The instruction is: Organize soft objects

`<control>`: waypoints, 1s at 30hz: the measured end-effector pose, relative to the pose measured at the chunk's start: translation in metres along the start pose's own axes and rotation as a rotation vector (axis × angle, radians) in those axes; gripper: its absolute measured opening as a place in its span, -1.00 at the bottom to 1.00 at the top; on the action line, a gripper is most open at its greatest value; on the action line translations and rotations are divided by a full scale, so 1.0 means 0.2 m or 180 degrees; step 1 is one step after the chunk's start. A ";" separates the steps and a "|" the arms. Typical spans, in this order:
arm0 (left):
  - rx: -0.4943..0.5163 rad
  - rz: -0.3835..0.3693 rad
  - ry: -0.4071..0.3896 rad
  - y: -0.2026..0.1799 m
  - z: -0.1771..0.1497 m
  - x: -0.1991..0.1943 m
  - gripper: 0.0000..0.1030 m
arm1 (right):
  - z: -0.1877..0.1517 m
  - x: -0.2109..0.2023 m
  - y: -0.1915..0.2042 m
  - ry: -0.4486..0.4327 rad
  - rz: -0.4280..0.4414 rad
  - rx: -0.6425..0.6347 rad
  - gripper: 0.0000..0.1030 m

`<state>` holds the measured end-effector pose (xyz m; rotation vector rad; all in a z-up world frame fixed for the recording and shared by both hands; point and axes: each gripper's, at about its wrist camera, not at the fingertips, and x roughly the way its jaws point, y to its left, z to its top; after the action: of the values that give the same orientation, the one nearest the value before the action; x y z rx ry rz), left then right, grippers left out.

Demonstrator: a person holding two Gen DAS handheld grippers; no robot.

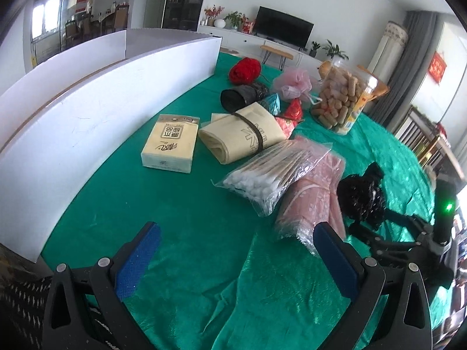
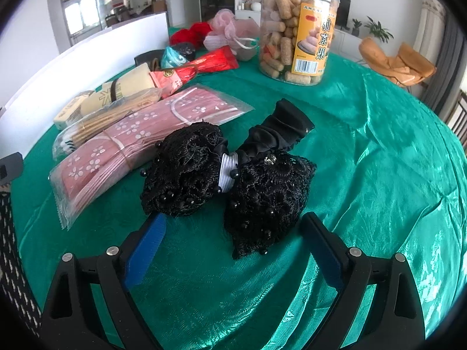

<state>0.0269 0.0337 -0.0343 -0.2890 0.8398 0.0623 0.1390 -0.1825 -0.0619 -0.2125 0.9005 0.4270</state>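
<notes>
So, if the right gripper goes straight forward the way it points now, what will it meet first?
Most likely the black lace hair bow. The right gripper is open, and the bow's near lobe already lies between its fingertips on the green tablecloth. Whether the fingers touch it is unclear.

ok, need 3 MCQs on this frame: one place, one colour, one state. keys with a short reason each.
1. Where is the black lace bow relative to the right gripper?
A. Just ahead of its open fingers
B. Clamped inside the jar
C. Behind the white board

2. What colour is the tablecloth?
A. Red
B. Green
C. White

3. What is the left gripper doing?
A. Shut on the cotton swab bag
B. Shut on the tissue pack
C. Open, holding nothing

Key:
1 A, the bow lies on the cloth right before the blue pads.
2 B, shiny green fabric covers the table in both views.
3 C, its pads stand wide apart over bare cloth; the cotton swab bag lies ahead, untouched.
</notes>
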 end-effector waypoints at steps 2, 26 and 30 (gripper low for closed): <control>0.0040 0.0066 -0.0020 -0.01 -0.01 -0.01 1.00 | 0.00 0.00 0.00 -0.0001 0.0000 0.0000 0.85; -0.0034 0.0096 -0.0041 0.03 -0.01 -0.03 1.00 | 0.00 0.00 0.00 -0.0001 0.0000 0.0000 0.85; -0.0018 0.0091 -0.0047 0.03 -0.01 -0.03 1.00 | 0.00 0.00 0.00 -0.0001 0.0000 0.0000 0.85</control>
<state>0.0197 0.0385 -0.0318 -0.2816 0.8293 0.0934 0.1391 -0.1827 -0.0618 -0.2124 0.9002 0.4269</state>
